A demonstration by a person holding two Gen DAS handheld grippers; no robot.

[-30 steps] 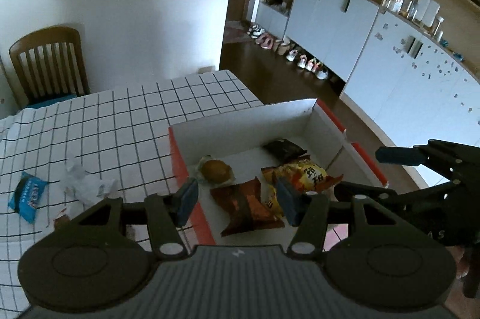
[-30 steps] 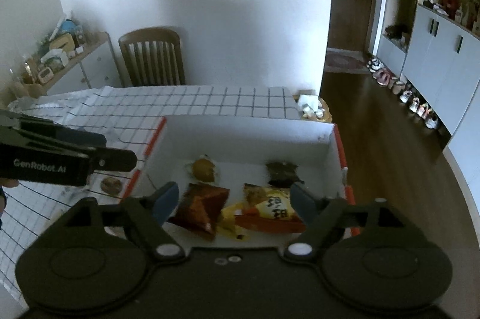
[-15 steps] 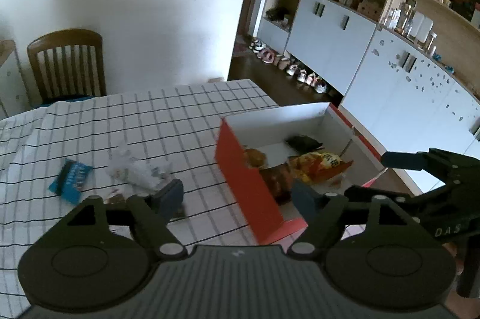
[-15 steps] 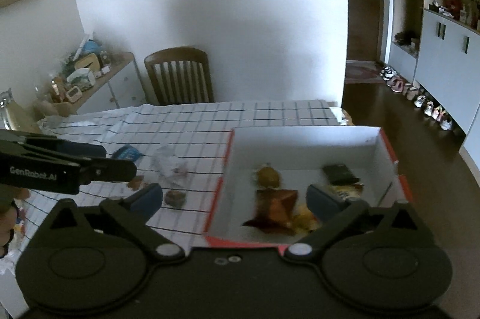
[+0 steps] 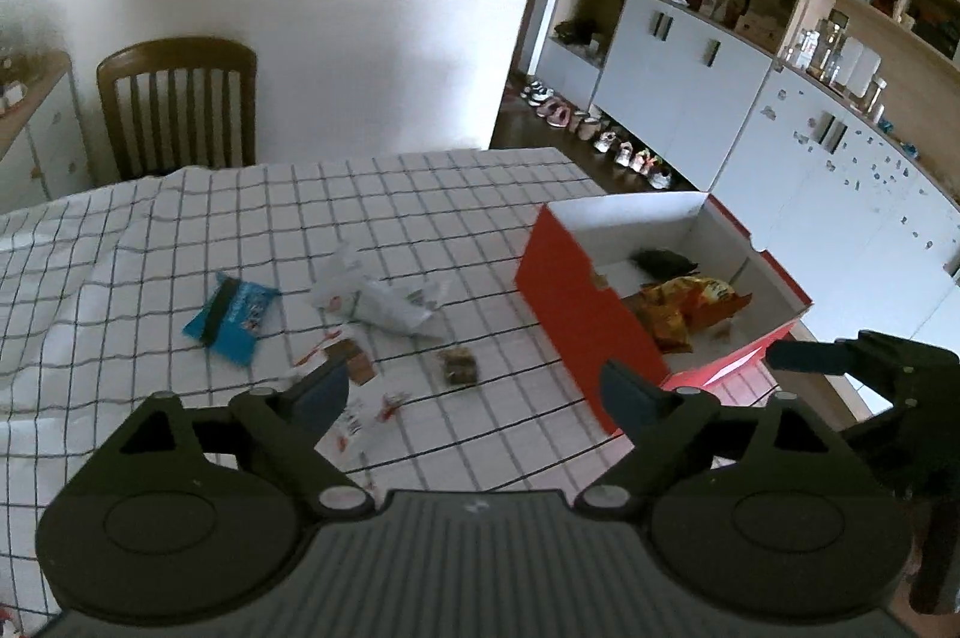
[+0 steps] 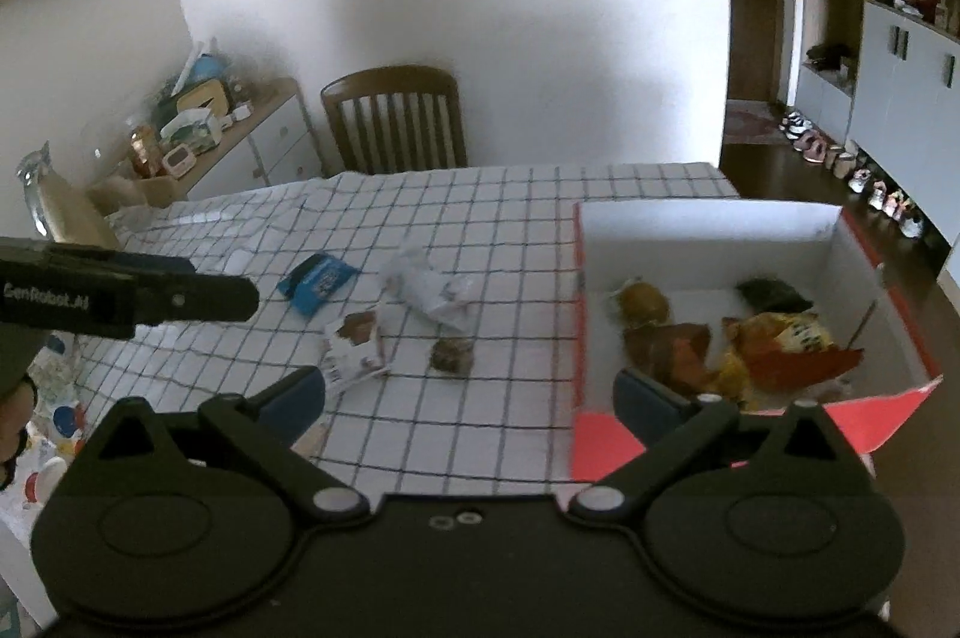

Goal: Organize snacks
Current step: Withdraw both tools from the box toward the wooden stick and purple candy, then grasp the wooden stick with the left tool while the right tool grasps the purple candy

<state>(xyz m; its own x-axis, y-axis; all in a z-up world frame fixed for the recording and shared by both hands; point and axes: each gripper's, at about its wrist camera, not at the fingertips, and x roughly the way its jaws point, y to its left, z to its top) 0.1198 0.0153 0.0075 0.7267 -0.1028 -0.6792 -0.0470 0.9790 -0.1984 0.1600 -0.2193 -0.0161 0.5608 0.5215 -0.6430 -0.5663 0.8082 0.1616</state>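
Here we hold both grippers, left (image 5: 474, 389) and right (image 6: 471, 398), wide open and empty above the near table (image 6: 516, 212) edge, snacks (image 6: 450, 355) lying left of the box (image 6: 708, 224), whose round bun (image 6: 645, 301) only the right view shows.

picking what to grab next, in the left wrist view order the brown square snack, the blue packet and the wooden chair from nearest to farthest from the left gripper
1. brown square snack, on the cloth just ahead of the open left gripper, slightly left of centre.
2. blue packet, farther out on the cloth, to the left.
3. wooden chair, beyond the table's far edge, against the wall.
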